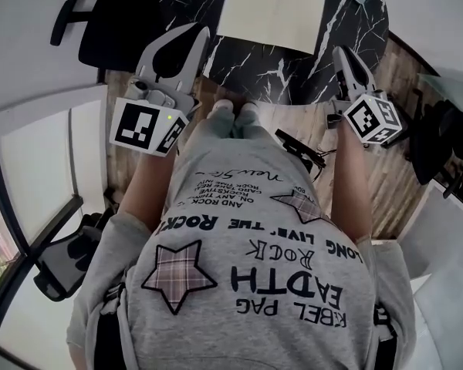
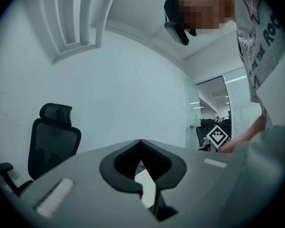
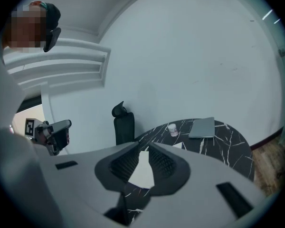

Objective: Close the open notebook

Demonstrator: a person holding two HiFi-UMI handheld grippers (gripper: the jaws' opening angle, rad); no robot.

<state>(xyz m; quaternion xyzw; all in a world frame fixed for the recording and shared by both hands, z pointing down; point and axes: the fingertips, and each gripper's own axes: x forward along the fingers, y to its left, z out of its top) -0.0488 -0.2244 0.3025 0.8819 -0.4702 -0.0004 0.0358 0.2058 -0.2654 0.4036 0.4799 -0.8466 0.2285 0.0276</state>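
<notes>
Approach step: you are holding left gripper and right gripper short of the table's near edge, jaws closed, empty. Notebook lying open beyond. Next: catching one cover's edge.

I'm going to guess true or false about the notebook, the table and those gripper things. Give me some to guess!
1. The notebook lies open on the table. True.
2. The table is plain white. False: it is black with white veins.
3. The right gripper is holding the notebook. False: its jaws are shut on nothing, and the notebook lies beyond them.
4. A black chair stands beside the table. True.
</notes>
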